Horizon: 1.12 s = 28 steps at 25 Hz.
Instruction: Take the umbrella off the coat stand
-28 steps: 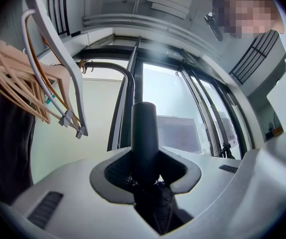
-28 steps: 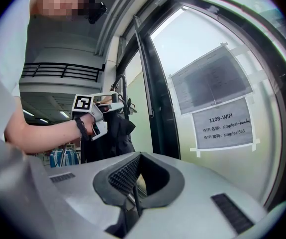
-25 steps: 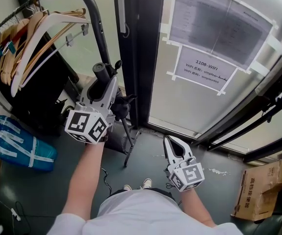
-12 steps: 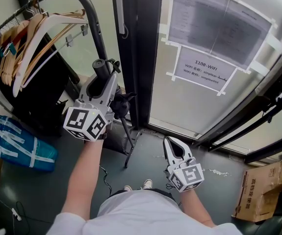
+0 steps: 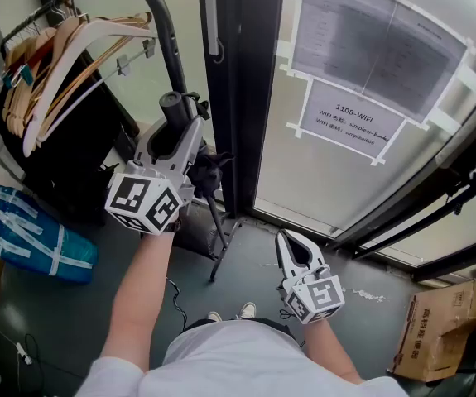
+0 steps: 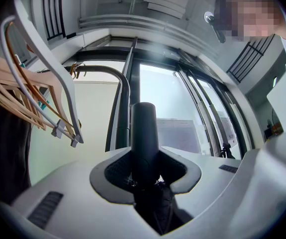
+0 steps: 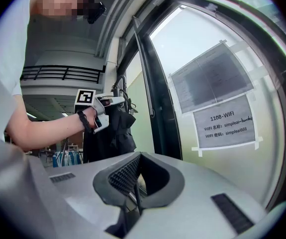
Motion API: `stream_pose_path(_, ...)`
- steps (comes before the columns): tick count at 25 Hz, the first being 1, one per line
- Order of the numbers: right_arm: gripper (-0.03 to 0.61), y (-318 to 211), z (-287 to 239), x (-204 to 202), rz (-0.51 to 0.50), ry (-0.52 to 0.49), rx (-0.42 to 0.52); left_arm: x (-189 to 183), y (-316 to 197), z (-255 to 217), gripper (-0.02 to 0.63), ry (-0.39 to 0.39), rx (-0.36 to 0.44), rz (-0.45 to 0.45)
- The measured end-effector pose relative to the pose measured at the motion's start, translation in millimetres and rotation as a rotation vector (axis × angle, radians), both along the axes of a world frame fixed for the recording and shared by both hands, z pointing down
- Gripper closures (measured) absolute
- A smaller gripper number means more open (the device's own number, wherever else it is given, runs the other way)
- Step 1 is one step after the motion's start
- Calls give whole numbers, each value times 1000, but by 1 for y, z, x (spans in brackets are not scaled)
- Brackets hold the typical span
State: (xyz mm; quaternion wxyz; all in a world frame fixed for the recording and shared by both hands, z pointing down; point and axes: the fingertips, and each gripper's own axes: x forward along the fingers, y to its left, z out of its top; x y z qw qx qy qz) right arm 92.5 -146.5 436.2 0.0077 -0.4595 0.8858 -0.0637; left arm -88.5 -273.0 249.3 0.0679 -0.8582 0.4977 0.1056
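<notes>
Left gripper [image 5: 174, 135] is clamped on the black umbrella [image 5: 171, 106] handle. The handle pokes up past the jaw tips, and the folded canopy hangs under the gripper, right beside the coat stand [image 5: 161, 23] pole. Right gripper [image 5: 294, 251] is pinched closed on nothing, low and well off to the side.

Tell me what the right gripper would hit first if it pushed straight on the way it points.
Most likely the dark door frame, almost dead ahead of the right gripper; nothing shows in between. Depth is unclear, so it might instead meet the glass pane beside it.
</notes>
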Motion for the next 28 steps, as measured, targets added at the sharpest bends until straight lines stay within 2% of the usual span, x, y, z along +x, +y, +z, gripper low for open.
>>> stream_pose_path(20,560,-8,-2,-10,-37,0,8,-21,14,-18,457,-41,23,-39)
stream_pose_path(28,560,-10,0,-15,-35,2,-3,-13,3,-26,457,-64,22,-8)
